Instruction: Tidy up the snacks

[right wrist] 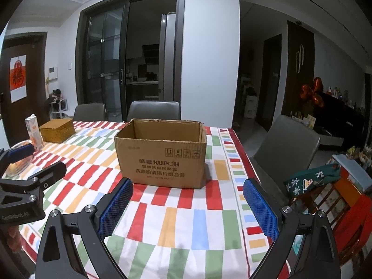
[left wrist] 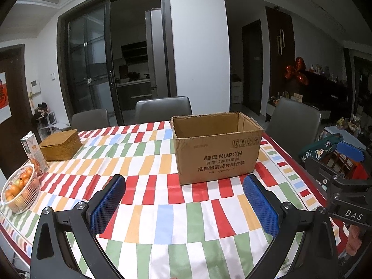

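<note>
On striped tablecloth: open brown cardboard box, upright, apparently empty, likely the snack bin. Left gripper and right gripper both spread wide, empty, hovering short of box. No snacks identifiable; orange-printed carton stands far left.

Both wrist views look forward low over the near edge of the bench, toward the far glass doors. Both share the cardboard box, seen near, and the chairs.
</note>
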Demonstrator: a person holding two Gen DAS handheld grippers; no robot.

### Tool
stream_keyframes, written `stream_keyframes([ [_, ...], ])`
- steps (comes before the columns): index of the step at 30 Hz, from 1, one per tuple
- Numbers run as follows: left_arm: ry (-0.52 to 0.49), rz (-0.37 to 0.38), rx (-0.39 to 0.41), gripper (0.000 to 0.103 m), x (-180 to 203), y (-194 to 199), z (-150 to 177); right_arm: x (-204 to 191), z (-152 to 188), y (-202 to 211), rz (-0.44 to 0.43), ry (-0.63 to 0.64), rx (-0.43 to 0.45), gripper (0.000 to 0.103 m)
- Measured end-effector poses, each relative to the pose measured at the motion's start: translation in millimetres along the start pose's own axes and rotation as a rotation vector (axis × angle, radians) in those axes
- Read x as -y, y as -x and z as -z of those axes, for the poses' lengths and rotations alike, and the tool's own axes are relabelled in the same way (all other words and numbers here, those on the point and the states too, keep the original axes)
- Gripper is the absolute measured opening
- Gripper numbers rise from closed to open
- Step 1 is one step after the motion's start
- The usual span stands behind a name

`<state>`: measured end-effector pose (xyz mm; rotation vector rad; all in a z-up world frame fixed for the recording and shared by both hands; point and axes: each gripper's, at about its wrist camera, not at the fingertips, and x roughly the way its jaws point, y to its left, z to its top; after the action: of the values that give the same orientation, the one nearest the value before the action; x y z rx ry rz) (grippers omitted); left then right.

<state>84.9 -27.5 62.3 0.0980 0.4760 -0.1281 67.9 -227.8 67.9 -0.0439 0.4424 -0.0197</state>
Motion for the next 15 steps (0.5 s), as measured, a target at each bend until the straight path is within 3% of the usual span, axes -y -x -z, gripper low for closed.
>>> stream_keyframes([
  [15,0.007,0.005,0.02,0.103,0.5,5.0,1.4,0.5,-1.0,3.6,-0.006,-0.007,0.01,0.097],
])
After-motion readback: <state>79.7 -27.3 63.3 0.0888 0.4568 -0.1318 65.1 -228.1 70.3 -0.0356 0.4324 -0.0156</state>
